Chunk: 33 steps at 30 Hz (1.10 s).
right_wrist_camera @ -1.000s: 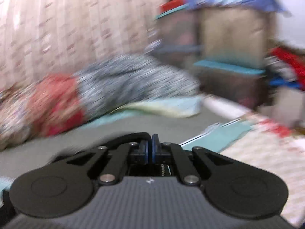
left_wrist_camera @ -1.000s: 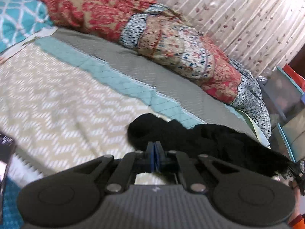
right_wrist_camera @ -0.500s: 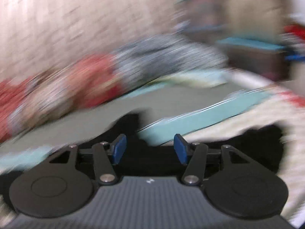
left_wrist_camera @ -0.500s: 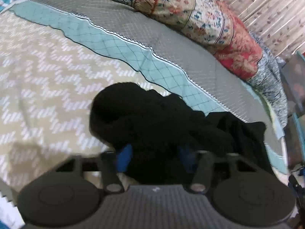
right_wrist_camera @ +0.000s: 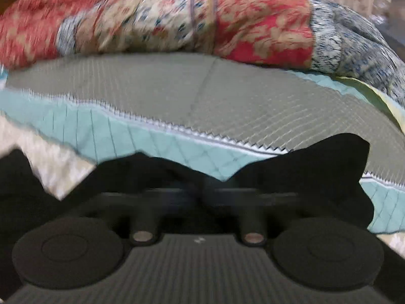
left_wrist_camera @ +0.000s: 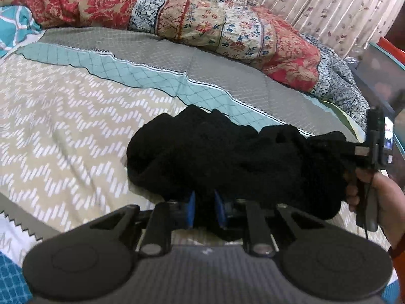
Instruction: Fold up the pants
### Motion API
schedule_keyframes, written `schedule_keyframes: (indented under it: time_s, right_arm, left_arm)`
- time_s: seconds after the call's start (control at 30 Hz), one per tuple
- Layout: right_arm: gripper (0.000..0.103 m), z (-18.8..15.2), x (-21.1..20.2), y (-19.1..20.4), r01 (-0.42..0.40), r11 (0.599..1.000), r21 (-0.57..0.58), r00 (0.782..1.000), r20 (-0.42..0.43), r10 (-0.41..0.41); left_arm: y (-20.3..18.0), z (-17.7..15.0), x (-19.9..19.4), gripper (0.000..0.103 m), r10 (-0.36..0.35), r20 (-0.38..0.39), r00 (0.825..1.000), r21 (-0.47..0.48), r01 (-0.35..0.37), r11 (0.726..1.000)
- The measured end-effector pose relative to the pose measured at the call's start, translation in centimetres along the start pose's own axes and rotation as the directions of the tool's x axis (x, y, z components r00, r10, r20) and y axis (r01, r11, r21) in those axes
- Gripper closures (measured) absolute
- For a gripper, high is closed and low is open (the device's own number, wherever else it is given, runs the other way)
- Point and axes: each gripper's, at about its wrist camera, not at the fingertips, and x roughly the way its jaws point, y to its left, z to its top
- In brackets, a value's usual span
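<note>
Both tools angle downward, left tool closing on the black pants, right tool pinching them (blurred).

Right gripper low over black pants on a bed

The picture is motion-blurred. The gripper's jaws are drawn together at the middle, with black cloth lying right around them; whether cloth is pinched between them cannot be told. The pants spread left and right across the bed's grey quilted cover and its teal band. Behind lies a rumpled red, beige and blue patterned quilt.
</note>
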Motion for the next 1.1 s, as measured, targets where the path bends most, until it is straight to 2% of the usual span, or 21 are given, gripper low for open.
schedule_keyframes:
  time_s: [0.07,0.17,0.27,0.33,0.4,0.43,0.53,0.6,0.63,0.67,0.7,0.73,0.77,0.83,0.87,0.93,1.0,1.1]
  right_arm:
    - [0.098,0.1,-4.4,-1.5,-0.087,0.993,0.075,0.989,0.127,0.077]
    - [0.098,-1.3,-12.4,-3.5,-0.161,0.979,0.123,0.951,0.285,0.12]
    - [0.098,-5.1,-19.4,-6.0,-0.189,0.971,0.149,0.915,0.386,0.119]
    - [0.098,-8.7,-23.0,-7.3,-0.198,0.96,0.198,0.908,0.406,0.103]
    - [0.098,-13.2,-25.8,-8.0,-0.206,0.948,0.242,0.911,0.401,0.095]
    - [0.098,-15.3,-26.6,-8.1,-0.19,0.945,0.265,0.923,0.376,0.08]
    - [0.098,-20.2,-26.4,-7.7,-0.115,0.925,0.362,0.972,0.234,0.029]
    - [0.097,-22.4,-25.1,-7.6,-0.078,0.901,0.428,0.99,0.139,0.02]
    - [0.096,-22.9,-24.4,-7.4,-0.063,0.891,0.449,0.995,0.093,0.024]
    - [0.093,-23.0,-24.3,-7.2,-0.057,0.887,0.457,0.996,0.081,0.022]
    - [0.093,-22.5,-24.2,-6.9,-0.054,0.885,0.462,0.995,0.102,0.007]
    - [0.087,-21.6,-24.4,-6.9,-0.071,0.883,0.463,0.99,0.141,0.006]
    - [0.072,-20.5,-24.5,-6.9,-0.102,0.88,0.465,0.983,0.185,0.016]
    - [0.055,-17.7,-23.9,-6.5,-0.196,0.87,0.452,0.958,0.277,0.072]
    - [0.055,-15.9,-22.9,-6.0,-0.243,0.873,0.422,0.947,0.299,0.119]
    - [0.055,-12.3,-19.6,-4.3,-0.288,0.895,0.341,0.936,0.299,0.187]
    - [0.055,-8.7,-14.9,-2.7,-0.316,0.907,0.278,0.932,0.271,0.242]
    - [0.052,-4.3,-6.7,-0.7,-0.355,0.899,0.258,0.931,0.185,0.314]
  left_arm:
    - [0.1,-0.3,-0.6,0.087,-0.008,0.017,1.0,0.011,0.008,1.0]
    - [0.4,-0.7,-1.5,0.087,-0.006,0.024,1.0,0.021,0.005,1.0]
    - [1.1,-1.9,-2.0,0.087,-0.015,-0.005,1.0,0.003,0.015,1.0]
    - [1.5,-3.1,-2.0,0.086,-0.008,-0.057,0.998,-0.009,0.008,1.0]
    - [1.9,-4.2,-2.6,0.086,-0.024,-0.089,0.996,-0.025,0.022,0.999]
    - [2.0,-4.6,-3.1,0.086,-0.028,-0.086,0.996,-0.027,0.026,0.999]
    - [2.3,-4.7,-5.3,0.081,-0.057,-0.05,0.997,-0.031,0.056,0.998]
    - [2.2,-4.1,-6.3,0.072,-0.067,-0.013,0.998,-0.037,0.066,0.997]
    - [2.0,-3.6,-6.6,0.072,-0.073,-0.001,0.997,-0.027,0.073,0.997]
    - [1.5,-3.0,-6.8,0.072,-0.078,0.008,0.997,-0.011,0.078,0.997]
    - [0.9,-2.6,-6.8,0.072,-0.079,0.016,0.997,-0.001,0.079,0.997]
    - [0.4,-2.2,-6.7,0.072,-0.084,0.023,0.996,0.003,0.084,0.996]
    - [0.1,-2.0,-6.6,0.072,-0.098,0.026,0.995,0.0,0.098,0.995]
    - [-0.1,-2.1,-6.3,0.072,-0.122,0.021,0.992,-0.03,0.122,0.992]
    - [-0.1,-2.2,-6.0,0.072,-0.126,0.015,0.992,-0.044,0.127,0.991]
    - [0.1,-2.8,-5.3,0.072,-0.125,-0.008,0.992,-0.072,0.124,0.99]
    - [0.4,-3.7,-4.5,0.072,-0.131,-0.043,0.99,-0.096,0.127,0.987]
    - [1.0,-4.0,-2.8,0.071,-0.11,-0.084,0.99,-0.115,0.1,0.988]
